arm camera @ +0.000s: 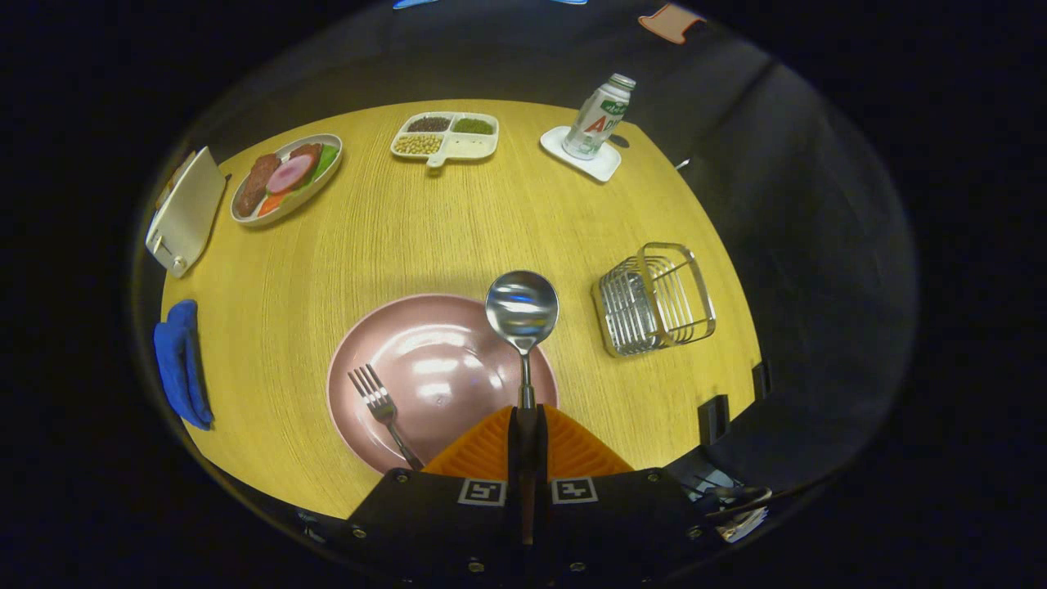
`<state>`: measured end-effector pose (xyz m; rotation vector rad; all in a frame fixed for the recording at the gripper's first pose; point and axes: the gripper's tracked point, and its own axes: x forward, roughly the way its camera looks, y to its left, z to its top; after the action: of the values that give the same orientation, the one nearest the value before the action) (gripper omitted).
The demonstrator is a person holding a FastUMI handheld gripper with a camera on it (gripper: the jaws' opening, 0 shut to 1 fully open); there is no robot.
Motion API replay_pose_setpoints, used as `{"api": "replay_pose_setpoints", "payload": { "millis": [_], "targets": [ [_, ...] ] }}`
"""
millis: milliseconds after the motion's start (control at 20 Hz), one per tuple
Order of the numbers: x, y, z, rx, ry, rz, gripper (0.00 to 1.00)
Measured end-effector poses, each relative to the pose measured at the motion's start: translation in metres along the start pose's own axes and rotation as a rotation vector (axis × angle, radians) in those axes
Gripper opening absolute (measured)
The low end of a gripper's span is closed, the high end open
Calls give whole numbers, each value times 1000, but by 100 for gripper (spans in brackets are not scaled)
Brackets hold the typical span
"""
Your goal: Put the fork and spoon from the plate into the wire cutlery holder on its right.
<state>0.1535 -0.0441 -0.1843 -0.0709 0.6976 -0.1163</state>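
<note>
Gripper (523, 425) clamps spoon (522, 315) over plate (368, 409) rim; holder (654, 298) stands apart.

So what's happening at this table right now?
A person is clearing cutlery with a handheld gripper. Its two fingers are shut on the handle of the spoon, which is lifted, its bowl sticking out ahead of them over the pink plate. The fork lies on the plate, to the left of the fingers. The wire cutlery holder stands empty to the plate's right.

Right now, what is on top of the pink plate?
A fork lies on the plate. The hand-held gripper holds the spoon above it, covering the plate's near rim.
</note>
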Motion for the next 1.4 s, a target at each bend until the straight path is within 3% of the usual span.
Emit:
{"api": "replay_pose_setpoints", "payload": {
  "millis": [300, 700, 1400],
  "targets": [
    [-20, -43, 19, 40, -23, -82, 6],
    [0, -102, 21, 83, 49, -123, 6],
    [52, -116, 11, 136, 254, 22, 6]
  ]
}}
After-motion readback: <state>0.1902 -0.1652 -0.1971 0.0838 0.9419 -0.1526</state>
